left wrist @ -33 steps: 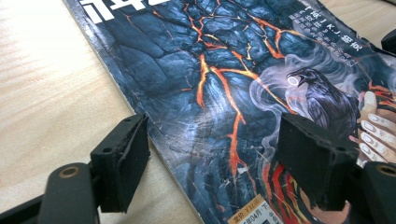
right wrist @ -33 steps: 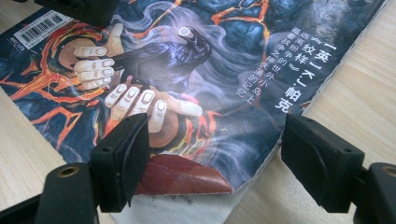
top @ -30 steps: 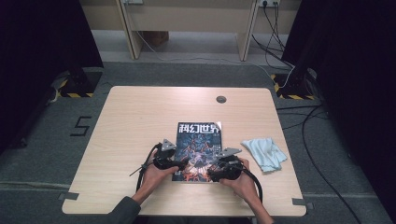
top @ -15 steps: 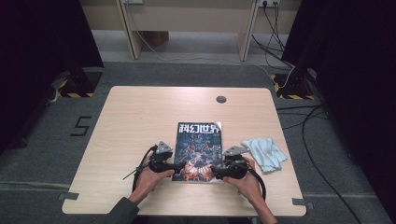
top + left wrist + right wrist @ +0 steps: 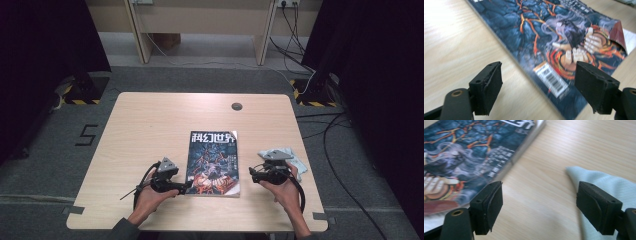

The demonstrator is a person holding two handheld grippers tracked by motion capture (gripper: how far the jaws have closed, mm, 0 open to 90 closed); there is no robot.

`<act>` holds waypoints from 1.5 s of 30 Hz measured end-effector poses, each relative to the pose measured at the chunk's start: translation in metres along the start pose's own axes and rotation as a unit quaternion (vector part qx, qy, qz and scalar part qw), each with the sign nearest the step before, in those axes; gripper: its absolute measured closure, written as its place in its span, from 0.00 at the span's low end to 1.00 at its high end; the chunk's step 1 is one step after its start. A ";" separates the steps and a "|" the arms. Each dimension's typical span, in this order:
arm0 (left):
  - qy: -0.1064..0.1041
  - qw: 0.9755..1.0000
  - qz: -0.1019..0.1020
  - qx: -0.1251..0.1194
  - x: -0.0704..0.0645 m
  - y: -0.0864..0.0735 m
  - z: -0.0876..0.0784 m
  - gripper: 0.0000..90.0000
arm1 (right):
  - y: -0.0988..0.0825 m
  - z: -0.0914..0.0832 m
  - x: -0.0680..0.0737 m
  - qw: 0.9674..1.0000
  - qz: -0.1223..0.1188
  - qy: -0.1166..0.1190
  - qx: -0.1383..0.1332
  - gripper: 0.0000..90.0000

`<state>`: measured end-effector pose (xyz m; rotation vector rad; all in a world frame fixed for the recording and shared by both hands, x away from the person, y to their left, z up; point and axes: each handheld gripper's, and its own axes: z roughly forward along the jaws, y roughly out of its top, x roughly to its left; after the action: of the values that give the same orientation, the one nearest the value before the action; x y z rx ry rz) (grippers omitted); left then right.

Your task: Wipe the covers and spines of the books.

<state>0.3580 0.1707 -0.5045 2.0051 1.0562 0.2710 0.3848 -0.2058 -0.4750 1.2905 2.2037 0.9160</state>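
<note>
1. The magazine (image 5: pixel 214 163) lies flat on the desk (image 5: pixel 150 125), closer to the person than the round hole (image 5: pixel 237 106) in the desk top. Its cover is dark blue with orange cracks like lava, a pale figure with dark hair, and big white letters at the far end.
2. The left tongs (image 5: pixel 184 188) sit just beside the magazine's near left corner. Their jaws have just been opening, and they are spread wide with nothing pinched.
3. The right tongs (image 5: pixel 253 175) are near the magazine's right edge, spread wide, holding nothing.
4. A light blue cloth (image 5: pixel 290 159) lies right of the magazine.
5. The left gripper view shows a barcode (image 5: pixel 552 81) and a lifted cover corner (image 5: pixel 617 35).
6. The right gripper view shows the cloth's weave (image 5: pixel 609 182) up close.
</note>
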 end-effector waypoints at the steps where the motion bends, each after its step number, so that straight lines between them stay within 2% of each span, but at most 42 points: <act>1: 0.000 1.000 -0.001 0.001 0.001 -0.002 -0.002 0.23 | -0.001 -0.001 -0.003 1.000 0.007 -0.005 0.000 0.24; 8: 0.004 1.000 -0.001 0.002 0.006 -0.014 -0.017 0.23 | -0.004 -0.006 -0.021 0.999 0.017 -0.031 -0.001 0.29; 14: -0.003 1.000 0.005 0.008 0.004 -0.023 -0.026 0.22 | -0.009 -0.011 -0.039 0.998 0.029 -0.051 0.004 0.41; 16: -0.003 1.000 0.006 0.010 0.004 -0.025 -0.028 0.22 | -0.011 -0.013 -0.046 0.997 0.035 -0.065 0.005 0.45; 23: 0.006 1.000 0.006 0.024 0.010 -0.029 -0.028 0.22 | -0.020 -0.012 -0.066 0.994 0.052 -0.093 0.024 0.50; 25: 0.003 1.000 0.008 0.029 0.010 -0.029 -0.027 0.21 | -0.022 -0.010 -0.070 0.994 0.053 -0.094 0.034 0.51; 29: 0.004 0.999 0.016 0.037 0.008 -0.030 -0.025 0.21 | -0.024 -0.003 -0.069 0.994 0.046 -0.085 0.053 0.56; 32: 0.011 0.999 0.016 0.042 0.010 -0.030 -0.025 0.21 | -0.023 0.004 -0.066 0.995 0.033 -0.075 0.065 0.65; 36: 0.016 0.999 0.013 0.041 0.012 -0.030 -0.025 0.21 | -0.017 0.014 -0.063 0.996 0.031 -0.062 0.057 0.68; 42: 0.021 0.998 0.028 0.044 0.011 -0.030 -0.025 0.21 | 0.000 0.034 -0.047 0.998 -0.001 -0.040 0.046 0.69; 45: 0.021 0.999 0.028 0.041 0.011 -0.031 -0.025 0.20 | 0.007 0.042 -0.040 0.999 -0.010 -0.030 0.044 0.68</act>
<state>0.3344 0.2026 -0.5142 2.1139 1.0536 0.3062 0.4356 -0.2250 -0.4978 1.3161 2.2292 0.7702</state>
